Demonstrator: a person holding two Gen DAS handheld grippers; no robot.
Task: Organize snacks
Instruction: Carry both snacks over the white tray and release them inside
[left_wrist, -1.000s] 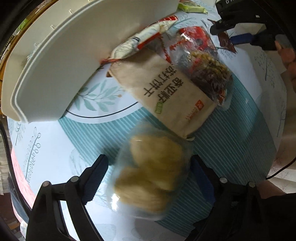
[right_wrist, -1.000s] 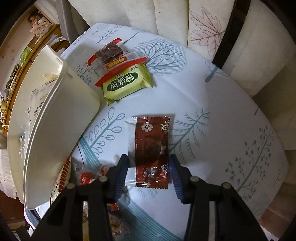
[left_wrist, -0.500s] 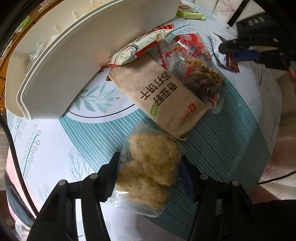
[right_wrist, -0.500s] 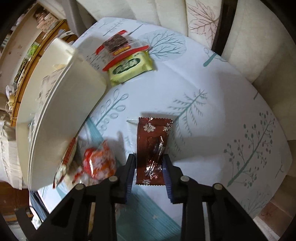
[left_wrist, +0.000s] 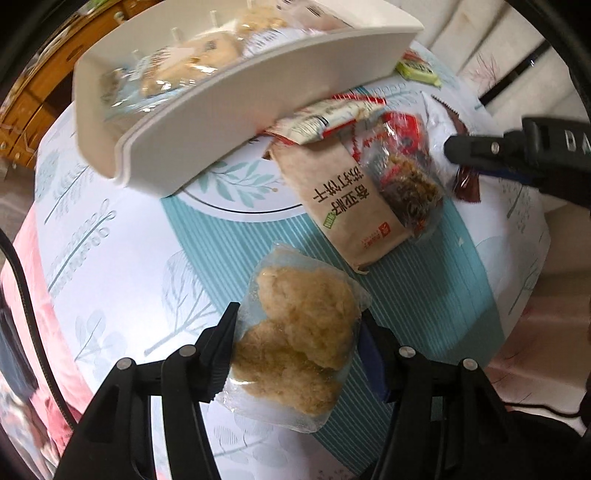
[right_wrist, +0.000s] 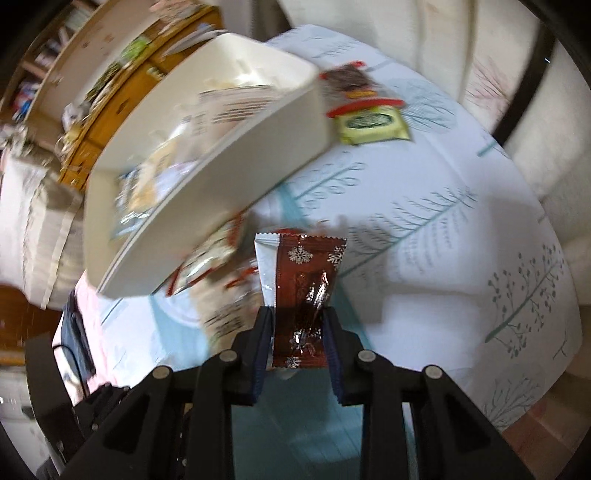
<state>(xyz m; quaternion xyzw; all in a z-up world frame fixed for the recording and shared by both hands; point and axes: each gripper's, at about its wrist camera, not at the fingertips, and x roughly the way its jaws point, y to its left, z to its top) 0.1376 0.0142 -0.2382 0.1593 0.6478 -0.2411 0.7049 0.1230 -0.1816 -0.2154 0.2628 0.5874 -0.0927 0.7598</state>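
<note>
Kraft-brown pack (left_wrist: 347, 206) printed in Chinese, left gripper (left_wrist: 295, 347) clamping floss buns (left_wrist: 295, 343), right gripper (right_wrist: 297, 332) pinching snowflake wrapper (right_wrist: 303, 291).

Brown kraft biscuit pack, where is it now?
Left wrist view: the brown kraft biscuit pack lies on the tablecloth right of centre, just below the white bin, with a clear red-printed snack bag overlapping its right edge.
</note>
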